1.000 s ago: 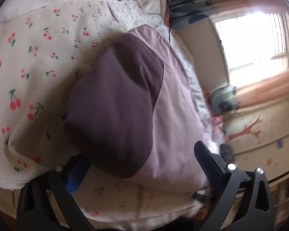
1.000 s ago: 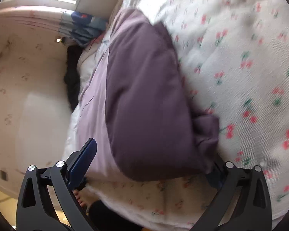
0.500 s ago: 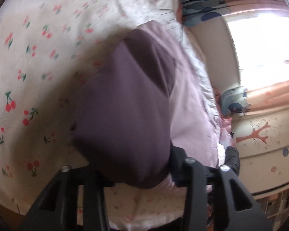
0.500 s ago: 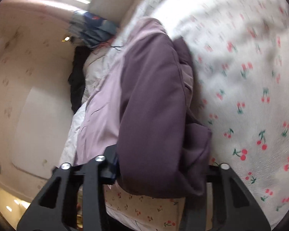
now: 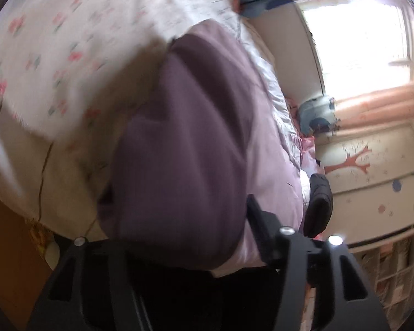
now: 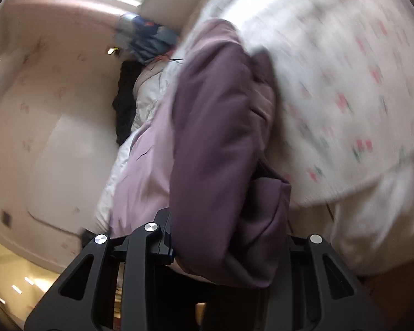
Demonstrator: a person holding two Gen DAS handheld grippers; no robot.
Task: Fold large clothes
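Purple cloth fills the middle of both wrist views: a large two-tone garment (image 5: 185, 143), dark plum over a paler lilac part, lying along the edge of the bed (image 5: 55, 55) on a white bedspread printed with small red cherries. Its near end hangs bunched in front of both cameras.

The left tongs (image 5: 179, 237) point forward and slantwise downward at the bed edge. Their jaws are opening, with the thick hem of the garment still between them; the right-hand finger (image 5: 262, 234) stands clear beside the lilac cloth, while the other one is hidden behind the dark fabric, so no firm pinch shows there.

The right tongs (image 6: 229, 237) tilt down in much the same way, a little nearer the corner of the bedspread. Their jaws are closing, and the dark plum fold (image 6: 223, 165) is squeezed between them, bulging out above and drooping below the fingers (image 6: 162, 234).

Both views are smeared with motion blur. Beyond the garment lie a grey quilted cover (image 5: 276, 102) and a dark bundle (image 6: 124, 102) by the wall, a bright window (image 5: 358, 47) with peach curtains, and a cabinet painted with a red tree (image 5: 356, 162).
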